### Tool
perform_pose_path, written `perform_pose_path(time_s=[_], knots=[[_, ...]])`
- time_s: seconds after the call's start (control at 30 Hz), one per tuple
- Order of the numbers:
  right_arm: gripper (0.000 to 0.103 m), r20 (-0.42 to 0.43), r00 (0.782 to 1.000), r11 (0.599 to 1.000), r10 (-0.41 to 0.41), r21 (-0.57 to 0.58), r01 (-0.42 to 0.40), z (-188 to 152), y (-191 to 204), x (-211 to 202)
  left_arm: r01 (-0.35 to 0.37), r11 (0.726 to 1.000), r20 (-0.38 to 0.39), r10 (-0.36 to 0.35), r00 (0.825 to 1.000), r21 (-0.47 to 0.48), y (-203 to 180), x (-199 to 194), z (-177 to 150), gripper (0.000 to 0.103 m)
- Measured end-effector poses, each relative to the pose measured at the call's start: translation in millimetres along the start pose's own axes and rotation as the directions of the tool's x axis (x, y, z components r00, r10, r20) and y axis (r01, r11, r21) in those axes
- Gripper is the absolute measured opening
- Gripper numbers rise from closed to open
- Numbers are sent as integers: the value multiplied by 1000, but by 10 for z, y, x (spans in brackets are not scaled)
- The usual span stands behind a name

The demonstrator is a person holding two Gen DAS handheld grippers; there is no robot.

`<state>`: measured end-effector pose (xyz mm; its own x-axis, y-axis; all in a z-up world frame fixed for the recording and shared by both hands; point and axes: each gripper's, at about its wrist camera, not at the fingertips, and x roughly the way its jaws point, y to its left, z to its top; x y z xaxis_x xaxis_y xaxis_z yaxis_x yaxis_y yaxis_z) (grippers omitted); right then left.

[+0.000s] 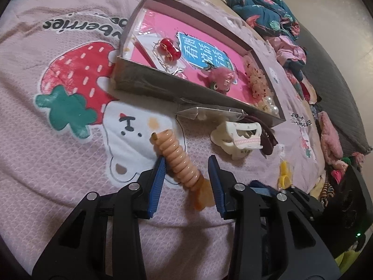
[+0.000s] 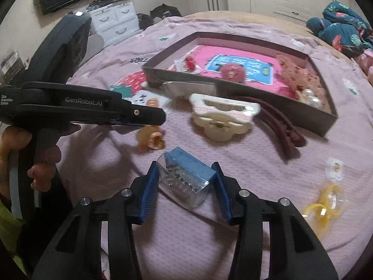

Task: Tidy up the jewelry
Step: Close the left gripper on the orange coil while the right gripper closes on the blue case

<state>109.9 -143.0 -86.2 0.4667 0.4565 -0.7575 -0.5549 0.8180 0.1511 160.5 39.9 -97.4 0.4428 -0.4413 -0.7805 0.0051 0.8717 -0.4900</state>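
My pink strawberry bedspread [image 1: 70, 140] fills the left view. On it lie one spiral hair tie [image 1: 179, 163], one cream claw clip [image 1: 237, 137] and one shallow box [image 1: 144, 80] farther off. My left gripper [image 1: 186, 163] is spread around the tie, its left pad touching the coil. In the right view, one clear-wrapped blue packet [image 2: 186, 177] sits between the spread fingers of my right gripper [image 2: 185, 170], near the one yellow clip [image 2: 324, 207] to the right.

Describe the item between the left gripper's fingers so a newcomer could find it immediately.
On the pink strawberry bedspread, just in front of the shallow grey tray, lies a peach spiral hair tie. Unlike the cream claw clip beside it, it is a stretched telephone-cord coil.
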Motion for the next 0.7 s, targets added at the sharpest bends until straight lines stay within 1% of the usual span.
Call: perform_pose_path(time_s=[0.03, 0.1, 0.13, 0.27, 0.33, 0.37, 0.5, 0.6, 0.7], knots=[[45, 1, 1000, 1000, -6, 8, 6, -7, -37, -19, -12, 1000, -1, 12, 1000, 8, -26, 29, 9, 29], [45, 9, 1000, 999, -19, 38, 18, -13, -147, -81, -42, 999, 1, 42, 999, 25, -64, 78, 23, 25], [45, 15, 1000, 998, -21, 51, 20, -11, -197, -113, -59, 998, 4, 59, 998, 32, -74, 93, 26, 19], [45, 40, 999, 997, -31, 76, 28, -9, -290, -224, -123, 988, 24, 121, 992, 96, -161, 133, 19, 16], [45, 51, 998, 996, -31, 82, 27, -12, -313, -277, -143, 982, 39, 140, 989, 126, -205, 110, 1, 16], [45, 57, 998, 996, -32, 82, 27, -15, -316, -307, -147, 981, 45, 142, 989, 131, -213, 92, -5, 12], [45, 75, 997, 997, -27, 76, 21, -6, -301, -397, -143, 982, 76, 134, 988, 126, -186, -62, -40, 11], [44, 85, 996, 997, -17, 70, 12, 17, -274, -444, -154, 980, 114, 140, 984, 129, -181, -226, -84, 11], [44, 94, 996, 998, -11, 55, 6, 41, -226, -481, -149, 982, 148, 132, 980, 113, -150, -404, -117, 11]])
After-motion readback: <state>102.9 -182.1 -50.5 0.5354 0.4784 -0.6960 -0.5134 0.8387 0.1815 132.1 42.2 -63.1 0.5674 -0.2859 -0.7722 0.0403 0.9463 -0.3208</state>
